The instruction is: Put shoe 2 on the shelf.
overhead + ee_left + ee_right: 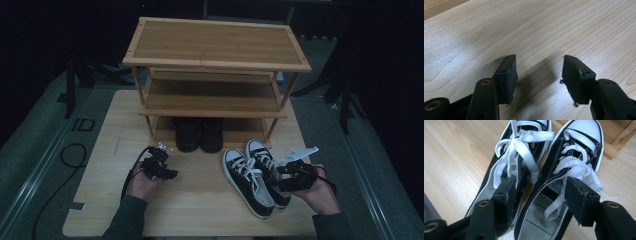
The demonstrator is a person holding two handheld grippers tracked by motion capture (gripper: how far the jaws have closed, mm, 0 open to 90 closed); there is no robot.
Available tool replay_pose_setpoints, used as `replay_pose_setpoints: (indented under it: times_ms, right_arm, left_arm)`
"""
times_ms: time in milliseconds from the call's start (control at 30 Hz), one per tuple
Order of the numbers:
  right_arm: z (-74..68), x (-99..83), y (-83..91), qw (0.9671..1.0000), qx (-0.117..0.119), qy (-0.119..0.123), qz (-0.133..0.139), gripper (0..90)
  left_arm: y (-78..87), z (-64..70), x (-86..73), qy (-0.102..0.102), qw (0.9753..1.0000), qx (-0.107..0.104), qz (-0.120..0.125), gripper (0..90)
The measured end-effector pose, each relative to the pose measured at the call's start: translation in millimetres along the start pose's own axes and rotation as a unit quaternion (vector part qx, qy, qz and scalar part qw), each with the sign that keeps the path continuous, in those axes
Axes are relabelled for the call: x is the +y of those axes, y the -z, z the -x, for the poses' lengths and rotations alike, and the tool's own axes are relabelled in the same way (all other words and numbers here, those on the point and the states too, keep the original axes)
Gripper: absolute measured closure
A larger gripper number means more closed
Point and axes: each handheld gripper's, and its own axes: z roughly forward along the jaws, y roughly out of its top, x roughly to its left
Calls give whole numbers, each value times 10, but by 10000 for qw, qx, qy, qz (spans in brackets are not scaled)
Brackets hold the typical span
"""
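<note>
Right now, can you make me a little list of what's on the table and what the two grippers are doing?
table: light wood
rack: three wooden shelves, at the far side
dark shoes: pair on the bottom shelf
sneakers: black and white pair, side by side in front of the rack
left gripper: open, over bare table
right gripper: open, jaws over the inner sides of both sneakers

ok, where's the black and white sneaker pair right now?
In the high view the sneaker pair lies side by side on the table, right of centre, in front of the wooden rack, with the open right gripper at their heels.
</note>
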Motion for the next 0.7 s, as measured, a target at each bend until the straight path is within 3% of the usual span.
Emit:
replay_pose_setpoints:
  times_ms: [700]
  right_arm:
    - [-68,-27,-120,9997,15,4,-224,381]
  left_arm:
    - [1,8,-2,7,10000,2,6,460]
